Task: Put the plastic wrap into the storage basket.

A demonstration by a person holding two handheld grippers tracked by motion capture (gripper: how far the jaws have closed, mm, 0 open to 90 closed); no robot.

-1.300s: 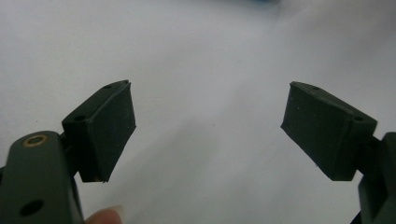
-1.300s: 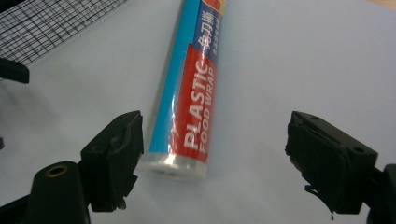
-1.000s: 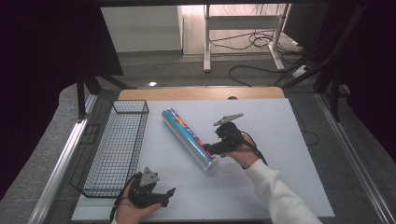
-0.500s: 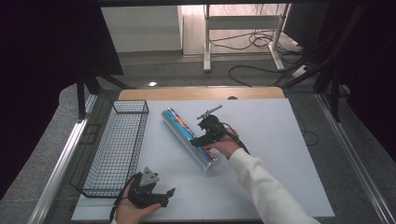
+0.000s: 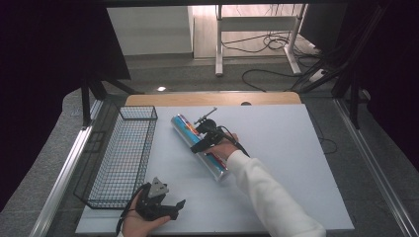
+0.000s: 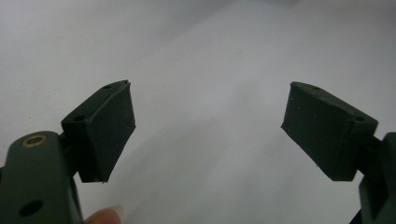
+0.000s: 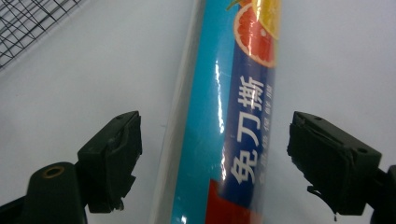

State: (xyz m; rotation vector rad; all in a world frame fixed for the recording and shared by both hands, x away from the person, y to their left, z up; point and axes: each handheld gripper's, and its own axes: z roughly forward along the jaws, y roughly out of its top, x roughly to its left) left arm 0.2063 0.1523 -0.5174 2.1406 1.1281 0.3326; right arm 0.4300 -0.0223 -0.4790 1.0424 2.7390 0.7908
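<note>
The right gripper hangs released with its 2 jaws straddling the long printed tube, apparently lined up to clamp it, while the left gripper rests unclenched over bare table.

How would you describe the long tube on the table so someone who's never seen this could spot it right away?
Start at the white table and find the black wire basket along its left side. Just right of the basket a long tube lies flat and diagonal, with the open right gripper above its middle. It is glossy blue with a grapefruit picture and white Chinese characters.
</note>
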